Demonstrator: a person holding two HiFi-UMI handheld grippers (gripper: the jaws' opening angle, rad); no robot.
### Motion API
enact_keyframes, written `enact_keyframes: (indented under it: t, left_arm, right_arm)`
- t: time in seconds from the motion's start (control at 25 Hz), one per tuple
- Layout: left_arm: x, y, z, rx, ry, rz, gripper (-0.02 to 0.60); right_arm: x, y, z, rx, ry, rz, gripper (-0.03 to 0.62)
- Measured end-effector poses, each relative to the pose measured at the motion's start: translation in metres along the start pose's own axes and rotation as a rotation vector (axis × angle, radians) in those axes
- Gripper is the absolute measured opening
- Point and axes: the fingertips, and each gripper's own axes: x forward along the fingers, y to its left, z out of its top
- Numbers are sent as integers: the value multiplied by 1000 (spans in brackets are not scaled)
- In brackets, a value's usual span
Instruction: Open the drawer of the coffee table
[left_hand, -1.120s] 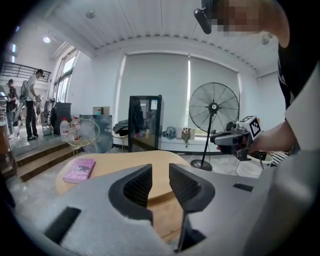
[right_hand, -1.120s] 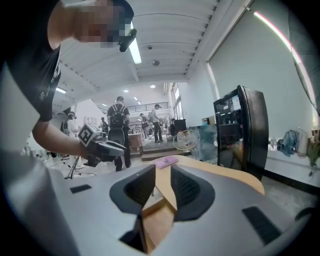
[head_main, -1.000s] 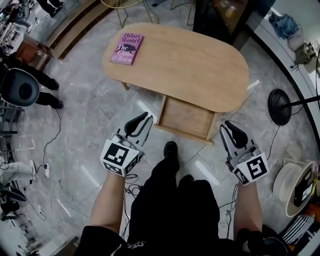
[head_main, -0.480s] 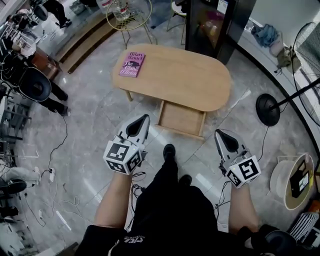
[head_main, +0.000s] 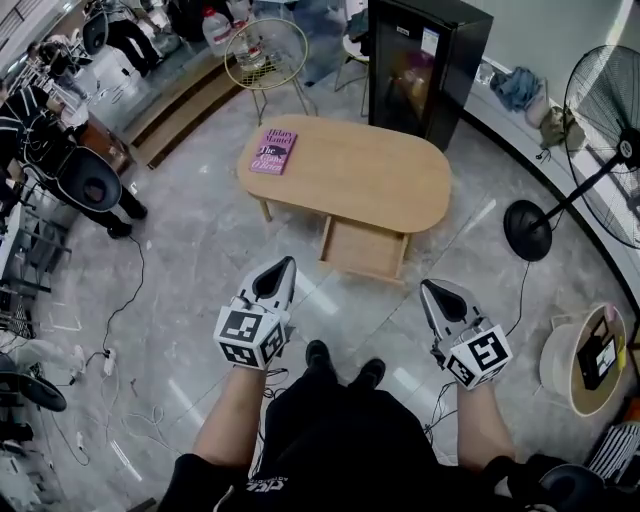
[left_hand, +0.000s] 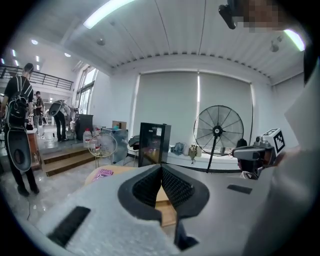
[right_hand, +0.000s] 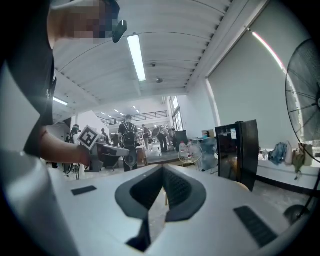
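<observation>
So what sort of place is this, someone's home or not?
Likely a lab or studio staged as a lounge: a coffee table and pedestal fan, yet several people with backpacks stand nearby.

The table (head_main: 350, 170) is covering the back of the pulled-out drawer (head_main: 362, 250), so its far end is staying out of sight. The fan (head_main: 610, 120) is running off the head view's right edge, and the book (head_main: 273, 151) is showing small print too fine to read. In its own view, the left gripper (left_hand: 161, 169) is blocking most of the table and drawer.
</observation>
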Motion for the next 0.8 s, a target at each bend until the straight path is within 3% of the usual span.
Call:
enact_keyframes:
  t: [0.24, 0.56, 0.8]
  left_arm:
    - [-17, 21, 9, -51, -29, 16, 9]
    - [-49, 78, 24, 18, -49, -17, 9]
    - [-49, 127, 32, 106, -72, -39, 9]
  right_arm:
    - [9, 19, 14, -2, 21, -6, 3]
    - [74, 74, 73, -63, -55, 2, 3]
    - [105, 103, 87, -7, -94, 2, 3]
